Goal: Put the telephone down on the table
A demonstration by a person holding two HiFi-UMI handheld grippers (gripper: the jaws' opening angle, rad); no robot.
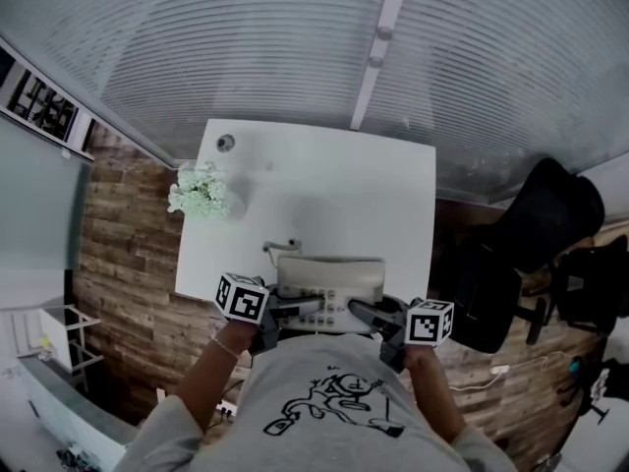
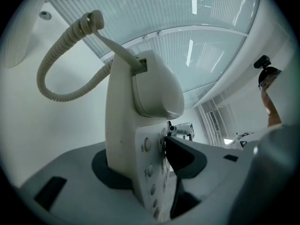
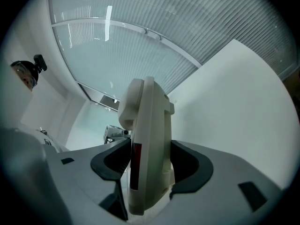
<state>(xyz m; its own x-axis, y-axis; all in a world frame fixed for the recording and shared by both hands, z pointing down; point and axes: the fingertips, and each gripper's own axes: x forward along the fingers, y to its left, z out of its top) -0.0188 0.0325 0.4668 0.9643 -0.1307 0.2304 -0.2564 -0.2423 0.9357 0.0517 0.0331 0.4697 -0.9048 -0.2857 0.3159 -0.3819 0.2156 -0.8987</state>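
The right gripper (image 3: 150,165) has its dark-padded fingers (image 3: 193,165) closed on a cream telephone (image 3: 149,125), which is seen edge-on and stands upright between them. One pad presses the telephone's underside at the right, the other lies against its face at the left. A dark red strip (image 3: 135,165) runs down the near edge. The handset (image 3: 129,106) bulges from the upper left. The white desk (image 3: 234,102) spreads to the right, apart from the telephone. Beyond the telephone at the left the left gripper (image 3: 116,133) shows small. A ribbed glass wall (image 3: 164,18) fills the background.
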